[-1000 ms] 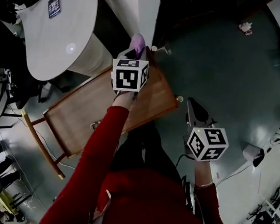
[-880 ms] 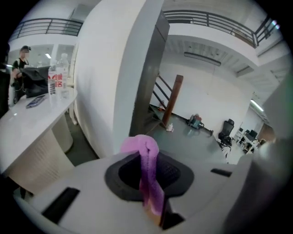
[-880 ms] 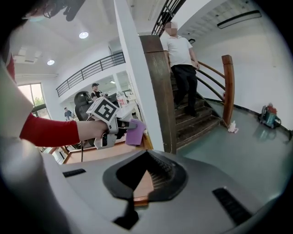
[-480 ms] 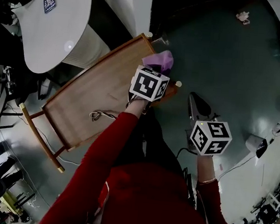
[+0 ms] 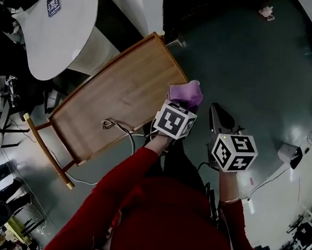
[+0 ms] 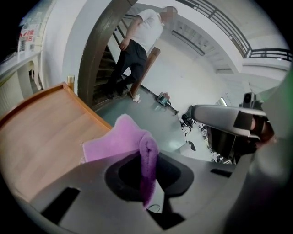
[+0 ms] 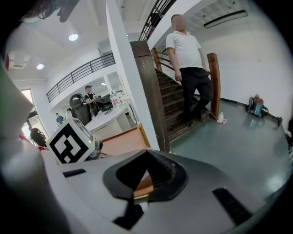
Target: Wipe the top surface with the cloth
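Cloth, purple and bunched, sits at the 3 o'clock corner of the wooden top, partly past the raised rim and over the green floor, and we see the left gripper clamped tight on a fold of it. Toward 4 o'clock from the cloth, the right gripper hangs off the table above the floor, its jaws a narrow gap apart with nothing between them. We also see a thin cable lying on the top near its 6 o'clock edge.
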The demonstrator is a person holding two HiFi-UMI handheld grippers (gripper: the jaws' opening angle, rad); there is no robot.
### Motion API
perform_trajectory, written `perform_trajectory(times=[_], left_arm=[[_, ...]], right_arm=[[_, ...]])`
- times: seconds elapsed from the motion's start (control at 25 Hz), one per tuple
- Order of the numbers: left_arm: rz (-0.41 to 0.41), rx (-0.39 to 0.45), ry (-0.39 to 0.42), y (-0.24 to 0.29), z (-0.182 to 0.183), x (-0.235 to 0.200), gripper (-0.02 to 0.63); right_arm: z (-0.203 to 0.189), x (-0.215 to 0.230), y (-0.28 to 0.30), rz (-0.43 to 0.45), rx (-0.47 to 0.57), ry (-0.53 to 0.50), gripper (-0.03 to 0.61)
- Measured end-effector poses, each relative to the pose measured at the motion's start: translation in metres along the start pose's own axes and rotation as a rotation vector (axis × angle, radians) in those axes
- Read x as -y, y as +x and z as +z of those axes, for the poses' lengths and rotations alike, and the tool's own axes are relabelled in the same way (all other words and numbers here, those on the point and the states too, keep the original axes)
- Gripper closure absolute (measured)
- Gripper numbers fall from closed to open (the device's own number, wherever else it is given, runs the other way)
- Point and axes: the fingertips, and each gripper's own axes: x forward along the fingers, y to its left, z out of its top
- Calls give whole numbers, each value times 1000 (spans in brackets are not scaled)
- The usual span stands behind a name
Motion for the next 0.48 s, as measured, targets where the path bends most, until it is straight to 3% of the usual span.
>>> perform_trajectory(times=[0.12,0.28,0.4,0.48], left_arm=[[15,48,15,-8,4,1,565],[-21,264,18,-51,57,33,563],[-65,414,-66,-74,87,57,565],[-40,434,-139,-65,84,54,565]], right_arm=[[-1,-1,-3,-5,5,5,574],[7,11,-15,-28,34,7,574],[11,24,-25,-51,49,7,574],[13,31,-29,-55,44,-1,574]])
